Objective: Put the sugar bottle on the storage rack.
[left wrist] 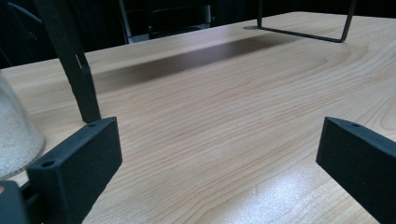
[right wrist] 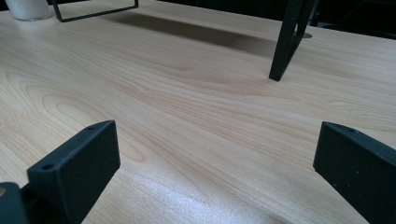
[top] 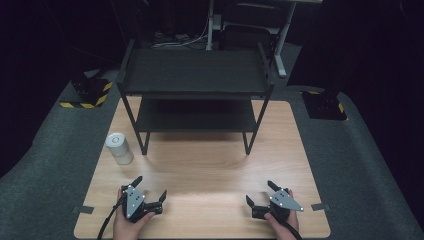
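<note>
A white jar (top: 119, 148) stands on the wooden table (top: 210, 170) at the left, just in front of the black two-tier shelf rack (top: 196, 82). Its frosted side shows at the left edge of the left gripper view (left wrist: 14, 135) and far off in the right gripper view (right wrist: 29, 9). My left gripper (top: 150, 188) rests near the front left of the table, open, with nothing between its jaws. My right gripper (top: 260, 193) rests near the front right, open and empty too. Bare wood lies between the jaws in both gripper views.
The rack's legs (left wrist: 81, 79) (right wrist: 286, 39) stand on the table's back half. Grey carpet (top: 45, 165) surrounds the table. Two black bases with yellow-black tape (top: 90, 92) (top: 324, 105) sit on the floor at either side.
</note>
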Demonstrator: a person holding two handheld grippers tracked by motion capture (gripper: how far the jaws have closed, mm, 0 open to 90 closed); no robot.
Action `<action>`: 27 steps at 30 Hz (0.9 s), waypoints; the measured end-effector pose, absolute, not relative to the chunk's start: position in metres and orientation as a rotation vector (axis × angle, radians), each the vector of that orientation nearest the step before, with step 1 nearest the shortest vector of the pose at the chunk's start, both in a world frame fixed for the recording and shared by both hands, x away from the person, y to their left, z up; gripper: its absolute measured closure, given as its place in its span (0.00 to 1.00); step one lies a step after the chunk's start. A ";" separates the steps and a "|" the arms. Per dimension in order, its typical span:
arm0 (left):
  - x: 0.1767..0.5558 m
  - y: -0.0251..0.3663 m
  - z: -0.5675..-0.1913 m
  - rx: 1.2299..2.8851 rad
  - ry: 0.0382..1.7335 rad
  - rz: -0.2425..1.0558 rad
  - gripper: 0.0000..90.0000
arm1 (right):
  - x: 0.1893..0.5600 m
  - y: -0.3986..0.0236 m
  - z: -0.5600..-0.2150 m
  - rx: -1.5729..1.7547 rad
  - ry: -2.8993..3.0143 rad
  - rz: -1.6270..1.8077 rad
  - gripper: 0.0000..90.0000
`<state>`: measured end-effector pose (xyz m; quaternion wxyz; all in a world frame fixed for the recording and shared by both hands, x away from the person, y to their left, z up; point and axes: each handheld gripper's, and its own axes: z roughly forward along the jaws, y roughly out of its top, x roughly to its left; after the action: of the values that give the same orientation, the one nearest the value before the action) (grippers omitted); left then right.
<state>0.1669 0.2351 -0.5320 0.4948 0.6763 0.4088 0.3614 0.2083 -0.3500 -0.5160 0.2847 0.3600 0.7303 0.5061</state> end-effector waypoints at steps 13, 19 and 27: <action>0.161 0.234 -0.527 1.594 0.986 0.909 0.01 | 0.208 -0.350 -0.516 0.961 1.953 1.356 0.00; 0.152 0.232 -0.512 1.531 1.011 0.979 0.01 | 0.208 -0.351 -0.516 0.958 1.955 1.357 0.00; 0.156 0.241 -0.501 1.499 1.078 1.054 0.01 | 0.208 -0.350 -0.516 0.955 1.953 1.352 0.00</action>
<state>0.1558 0.2409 -0.5014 0.4862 0.6161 0.4429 0.4334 0.2080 -0.3499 -0.5162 0.2864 0.3573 0.7309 0.5061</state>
